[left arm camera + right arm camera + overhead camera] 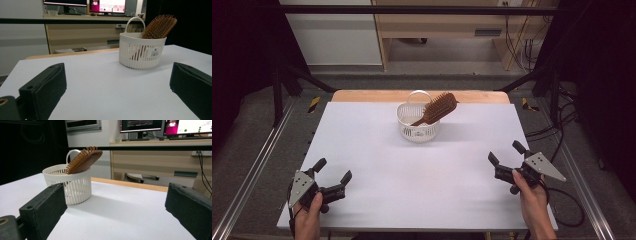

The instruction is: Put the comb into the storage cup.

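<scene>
Even overhead light falls bright on the white table [412, 165], while the surroundings at both sides sink into near black. The basket [418, 125] casts a soft shadow. In both gripper views the near tongs look blurred; monitors behind glare.

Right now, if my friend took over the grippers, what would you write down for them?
Left gripper: open, holding nothing, near the table's front left corner.
Right gripper: open, holding nothing, near the front right.
Hairbrush: standing tilted in the white basket at the far middle of the table, handle down, bristle head leaning over the rim.
Done: the brush sits in the basket, if that was the goal.
Left: nothing more looks pending; otherwise, reach for the basket.
</scene>
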The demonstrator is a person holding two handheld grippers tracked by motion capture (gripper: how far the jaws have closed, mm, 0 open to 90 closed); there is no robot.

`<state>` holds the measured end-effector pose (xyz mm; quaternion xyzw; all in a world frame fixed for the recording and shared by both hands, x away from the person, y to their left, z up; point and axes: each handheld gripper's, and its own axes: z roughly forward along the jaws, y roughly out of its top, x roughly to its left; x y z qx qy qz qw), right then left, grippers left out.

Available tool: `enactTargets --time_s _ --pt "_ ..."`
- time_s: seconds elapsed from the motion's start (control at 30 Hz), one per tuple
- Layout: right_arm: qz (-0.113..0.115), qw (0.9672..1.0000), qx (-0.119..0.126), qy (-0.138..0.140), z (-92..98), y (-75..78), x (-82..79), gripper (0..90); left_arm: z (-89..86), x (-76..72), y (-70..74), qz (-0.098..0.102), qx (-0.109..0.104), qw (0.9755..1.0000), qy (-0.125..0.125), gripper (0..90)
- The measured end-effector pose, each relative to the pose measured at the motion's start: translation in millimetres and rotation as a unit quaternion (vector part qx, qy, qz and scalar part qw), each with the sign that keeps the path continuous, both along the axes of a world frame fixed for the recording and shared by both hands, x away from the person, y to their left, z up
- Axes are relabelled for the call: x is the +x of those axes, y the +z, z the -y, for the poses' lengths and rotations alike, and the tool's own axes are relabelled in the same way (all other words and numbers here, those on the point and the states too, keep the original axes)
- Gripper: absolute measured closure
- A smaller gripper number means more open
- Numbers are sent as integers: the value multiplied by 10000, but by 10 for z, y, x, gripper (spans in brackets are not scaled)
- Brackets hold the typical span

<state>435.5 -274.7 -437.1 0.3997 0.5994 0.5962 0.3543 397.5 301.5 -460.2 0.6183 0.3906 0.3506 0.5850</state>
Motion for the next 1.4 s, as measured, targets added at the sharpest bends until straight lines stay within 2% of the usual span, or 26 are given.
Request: enactTargets --time_s 0.3,0.87,1.13,1.4 --pt "-9 9997 -178 156 -59 -60 -61 29 6 7 0 -1 41 10000 -45 10" --pt "-128 9991 -147 389 -139 -195 -123 28 26 16 -2 -78 86 9998 -148 10" --pt "-136 9983 -294 487 -197 -217 -125 27 32 11 0 -103 55 9997 -215 10" --pt "-198 9973 -305 634 -270 -261 -123 27 54 14 -4 -126 73 9994 -316 10"
